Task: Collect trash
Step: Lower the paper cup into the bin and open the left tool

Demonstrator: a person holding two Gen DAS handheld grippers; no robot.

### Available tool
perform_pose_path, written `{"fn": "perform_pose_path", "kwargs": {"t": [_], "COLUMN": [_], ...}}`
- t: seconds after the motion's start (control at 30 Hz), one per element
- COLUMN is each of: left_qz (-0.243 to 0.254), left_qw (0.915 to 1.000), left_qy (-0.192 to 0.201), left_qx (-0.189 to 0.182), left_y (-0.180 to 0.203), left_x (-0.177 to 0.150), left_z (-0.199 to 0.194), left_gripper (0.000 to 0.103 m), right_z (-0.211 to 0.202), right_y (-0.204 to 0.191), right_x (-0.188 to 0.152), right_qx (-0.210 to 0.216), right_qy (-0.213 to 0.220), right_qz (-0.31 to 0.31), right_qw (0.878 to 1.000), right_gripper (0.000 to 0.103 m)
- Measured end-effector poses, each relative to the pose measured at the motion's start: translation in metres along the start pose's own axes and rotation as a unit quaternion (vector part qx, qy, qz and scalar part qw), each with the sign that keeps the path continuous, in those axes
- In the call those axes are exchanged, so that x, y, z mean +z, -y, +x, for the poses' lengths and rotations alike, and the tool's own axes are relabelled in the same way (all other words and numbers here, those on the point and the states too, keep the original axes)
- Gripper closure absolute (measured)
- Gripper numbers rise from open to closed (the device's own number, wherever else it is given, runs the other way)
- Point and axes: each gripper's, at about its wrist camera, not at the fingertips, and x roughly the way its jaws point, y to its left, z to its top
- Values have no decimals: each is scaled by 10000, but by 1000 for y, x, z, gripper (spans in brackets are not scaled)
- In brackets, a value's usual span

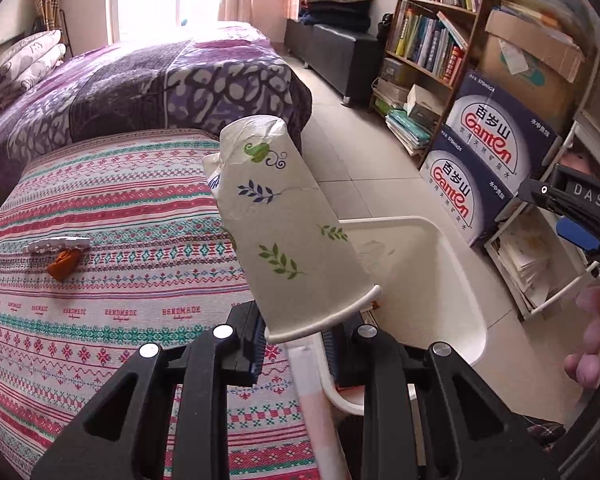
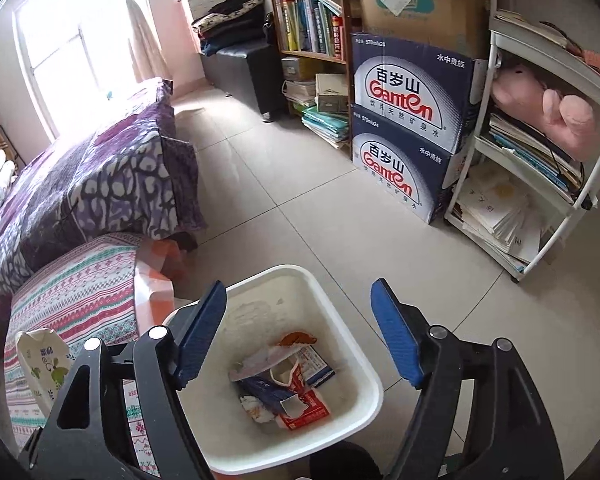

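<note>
Crushed paper cup held beside the white bin

The flattened paper cup (image 1: 276, 224), printed with leaves, was gripped at its rim by the left tool (image 1: 296, 344), above the edge of the patterned tabletop (image 1: 100, 320) next to the white bin (image 2: 364, 364). The right tool (image 2: 300, 336) was spread wide above the bin, where wrappers (image 2: 296, 388) lay. An orange scrap (image 1: 64, 264) remained on the tabletop.

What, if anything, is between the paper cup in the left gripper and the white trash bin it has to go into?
Nothing visible blocks it. The left gripper holds the crushed paper cup by its rim, right beside the white bin. The bin's mouth is open, with only wrappers at the bottom. The right gripper hangs open above the bin, so it may crowd the drop.
</note>
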Motion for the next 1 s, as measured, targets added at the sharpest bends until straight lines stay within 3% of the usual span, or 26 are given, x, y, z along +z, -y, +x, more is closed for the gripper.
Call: {"fn": "perform_pose_path", "kwargs": {"t": [0.23, 0.37, 0.43, 0.47, 0.5, 0.73, 0.9, 1.0], "left_qz": [25, 28, 74, 90, 81, -216, -177, -55], "left_qw": [9987, 9965, 9955, 9954, 9957, 9980, 9982, 9940], "left_qy": [-214, -297, -316, -334, -323, -352, -475, -602], "left_qx": [-463, -777, -888, -890, -859, -476, 307, 911], "left_y": [21, 30, 33, 33, 32, -5, -44, -74], "left_x": [1, 2, 1, 1, 1, 5, 6, 9], "left_z": [13, 17, 18, 18, 18, 17, 22, 28], "left_gripper": [73, 70, 58, 42, 33, 29, 25, 24], "right_z": [0, 2, 2, 2, 2, 1, 2, 4], "right_y": [24, 32, 32, 32, 32, 9, -16, -34], "right_x": [5, 7, 8, 8, 8, 4, -1, -5], "right_qx": [-208, -218, -182, -166, -152, 11, 130, 228], "right_qy": [-11, -62, -91, -95, -90, -163, -261, -365], "right_qz": [389, 551, 620, 644, 661, 614, 399, 276], "right_qw": [9990, 9982, 9979, 9977, 9977, 9980, 9988, 9987], "right_gripper": [12, 11, 11, 11, 11, 9, 8, 8]}}
